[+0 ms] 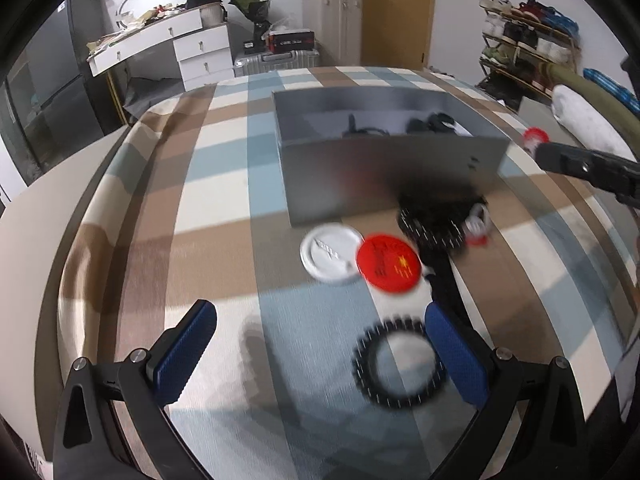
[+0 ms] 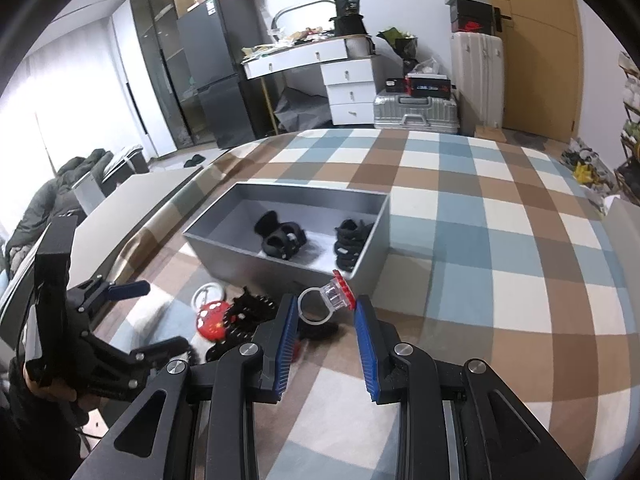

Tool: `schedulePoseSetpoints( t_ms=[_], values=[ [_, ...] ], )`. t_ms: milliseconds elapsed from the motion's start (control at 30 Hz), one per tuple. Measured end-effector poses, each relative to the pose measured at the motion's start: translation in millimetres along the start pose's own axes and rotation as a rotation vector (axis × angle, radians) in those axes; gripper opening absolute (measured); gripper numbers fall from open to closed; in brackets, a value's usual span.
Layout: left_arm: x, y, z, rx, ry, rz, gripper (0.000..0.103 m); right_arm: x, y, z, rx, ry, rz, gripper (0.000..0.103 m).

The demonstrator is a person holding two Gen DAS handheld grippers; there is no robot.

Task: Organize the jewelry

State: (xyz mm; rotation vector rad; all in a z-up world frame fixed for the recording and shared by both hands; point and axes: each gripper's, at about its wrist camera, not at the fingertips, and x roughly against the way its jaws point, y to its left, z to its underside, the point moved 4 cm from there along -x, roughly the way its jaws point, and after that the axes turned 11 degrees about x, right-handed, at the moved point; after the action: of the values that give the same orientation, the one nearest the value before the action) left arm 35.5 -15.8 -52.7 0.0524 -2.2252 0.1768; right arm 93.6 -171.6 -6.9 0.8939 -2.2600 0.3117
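The right gripper is pinching a clear ring with a red top just before the grey box; next it needs carrying over the rim and letting go. The left gripper, jaws apart and empty, is hovering over a black toothed ring.

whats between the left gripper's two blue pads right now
In the left wrist view, the open left gripper has only checked cloth and most of a black toothed ring, lying by the right-hand pad, untouched.
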Motion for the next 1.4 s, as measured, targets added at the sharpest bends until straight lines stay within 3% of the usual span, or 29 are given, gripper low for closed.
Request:
schedulePoseSetpoints(
  t_ms=[133, 233, 433, 500, 567, 900, 1400],
  values=[
    [3, 0, 7, -0.018, 0.008, 0.003, 0.101, 3, 9, 6, 0.007, 0.007, -0.017, 0.028],
    [3, 0, 10, -0.020, 0.022, 0.010, 0.088, 2, 15, 8, 0.013, 0.012, -0.024, 0.028],
    [2, 0, 13, -0.026, 0.026, 0.031, 0.045, 4, 27, 7, 0.038, 0.004, -0.040, 0.028],
    [4, -3, 14, -0.035, 0.023, 0.047, 0.015, 4, 29, 6, 0.044, 0.001, -0.043, 0.028],
    [5, -6, 15, -0.040, 0.024, 0.063, 0.005, 4, 31, 6, 0.046, 0.002, -0.047, 0.028],
    [19, -7, 6, -0.029, -0.046, 0.090, 0.005, -3, 32, 6, 0.042, 0.006, -0.044, 0.028],
    [27, -11, -37, 0.021, -0.165, 0.119, 0.005, -9, 36, -6, 0.053, 0.001, -0.046, 0.028]
  ],
)
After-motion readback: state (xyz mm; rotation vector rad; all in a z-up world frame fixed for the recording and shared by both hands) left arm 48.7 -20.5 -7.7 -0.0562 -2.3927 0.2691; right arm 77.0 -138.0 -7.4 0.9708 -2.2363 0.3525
